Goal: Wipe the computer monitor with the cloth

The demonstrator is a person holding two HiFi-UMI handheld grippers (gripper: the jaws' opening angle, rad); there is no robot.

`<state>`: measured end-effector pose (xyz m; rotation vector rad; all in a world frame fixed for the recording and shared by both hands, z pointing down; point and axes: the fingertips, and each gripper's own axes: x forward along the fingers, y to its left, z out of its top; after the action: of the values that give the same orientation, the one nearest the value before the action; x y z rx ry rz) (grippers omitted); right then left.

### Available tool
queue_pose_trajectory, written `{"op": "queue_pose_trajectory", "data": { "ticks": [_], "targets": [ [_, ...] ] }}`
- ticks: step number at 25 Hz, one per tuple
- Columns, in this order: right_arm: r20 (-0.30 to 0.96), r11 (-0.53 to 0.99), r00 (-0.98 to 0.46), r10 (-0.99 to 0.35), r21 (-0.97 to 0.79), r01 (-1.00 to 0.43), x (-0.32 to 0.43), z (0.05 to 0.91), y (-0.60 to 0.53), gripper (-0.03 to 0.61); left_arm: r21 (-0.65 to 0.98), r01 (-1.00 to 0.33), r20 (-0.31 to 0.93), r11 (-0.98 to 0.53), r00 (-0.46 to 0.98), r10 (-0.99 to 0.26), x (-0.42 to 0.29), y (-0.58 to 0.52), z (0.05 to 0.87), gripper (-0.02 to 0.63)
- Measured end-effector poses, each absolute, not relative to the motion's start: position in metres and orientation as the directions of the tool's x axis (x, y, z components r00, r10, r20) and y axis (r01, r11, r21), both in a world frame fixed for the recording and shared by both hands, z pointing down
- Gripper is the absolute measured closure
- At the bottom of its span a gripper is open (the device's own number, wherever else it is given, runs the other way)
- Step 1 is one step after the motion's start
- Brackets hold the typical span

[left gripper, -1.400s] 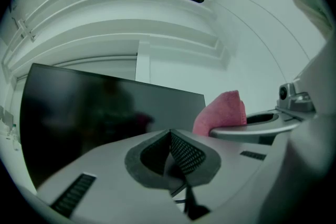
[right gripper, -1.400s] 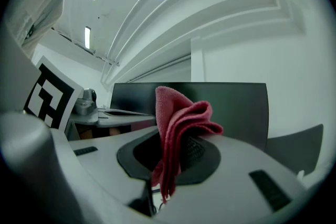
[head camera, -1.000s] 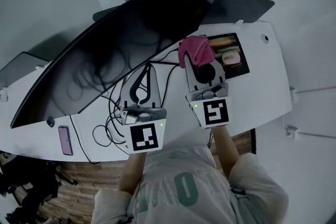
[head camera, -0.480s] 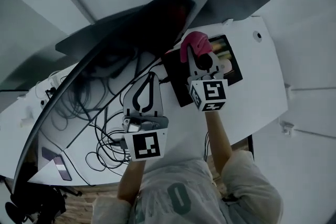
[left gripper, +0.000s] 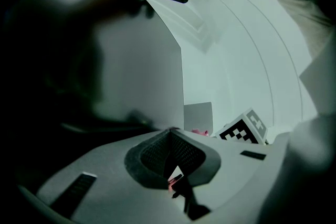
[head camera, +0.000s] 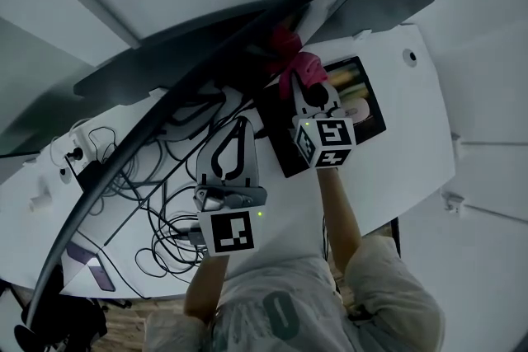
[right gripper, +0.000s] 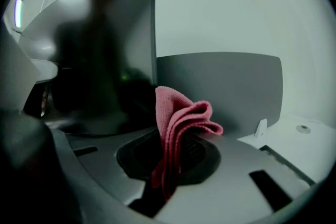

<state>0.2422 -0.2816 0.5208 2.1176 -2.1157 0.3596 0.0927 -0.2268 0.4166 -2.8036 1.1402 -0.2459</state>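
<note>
The wide dark curved monitor (head camera: 206,74) runs from the lower left to the upper right over the white desk (head camera: 412,144). My right gripper (head camera: 302,83) is shut on a folded pink cloth (head camera: 307,67), held up at the monitor's lower right end. A pink reflection shows in the screen beside it; I cannot tell whether the cloth touches the glass. In the right gripper view the cloth (right gripper: 178,123) stands up from between the jaws of the gripper (right gripper: 173,136), with the monitor (right gripper: 100,50) to the left. My left gripper (head camera: 239,124) hovers shut and empty over the cables, its jaws (left gripper: 170,132) meeting.
A tangle of black cables (head camera: 165,214) lies on the desk under the monitor. A black pad with a picture (head camera: 355,95) lies under the right gripper. A phone (head camera: 92,265) sits at the desk's lower left. A grey panel (head camera: 388,4) stands behind the monitor.
The right gripper has carried the cloth up and a little left, closer to the monitor's right end, and its reflection now shows in the screen. The left gripper has hardly moved.
</note>
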Motion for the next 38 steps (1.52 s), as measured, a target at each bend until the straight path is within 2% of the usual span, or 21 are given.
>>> {"op": "queue_pose_trajectory", "data": {
  "ticks": [9,19,29,38],
  "targets": [
    [0.248,0.006,-0.078,-0.966,-0.277,-0.961,0.230,0.535,-0.284,0.525,-0.154,-0.692,0.117,-0.705,0.696,-0.709,0.087,-0.229,0.421,0.598],
    [0.233,0.002,-0.159,-0.959,-0.559,-0.829,0.217,0.548,-0.284,0.525,-0.148,-0.710,0.107,-0.688,0.680,-0.725,0.075,-0.226,0.418,0.598],
    [0.251,0.098,-0.302,-0.920,-0.598,-0.796,0.164,0.557,-0.273,0.524,-0.151,-0.762,0.084,-0.630,0.625,-0.776,0.042,-0.217,0.409,0.598],
    [0.200,0.256,-0.472,-0.859,-0.630,-0.733,0.085,0.559,-0.245,0.523,-0.154,-0.841,0.091,-0.519,0.511,-0.855,-0.018,-0.188,0.403,0.598]
  ]
}}
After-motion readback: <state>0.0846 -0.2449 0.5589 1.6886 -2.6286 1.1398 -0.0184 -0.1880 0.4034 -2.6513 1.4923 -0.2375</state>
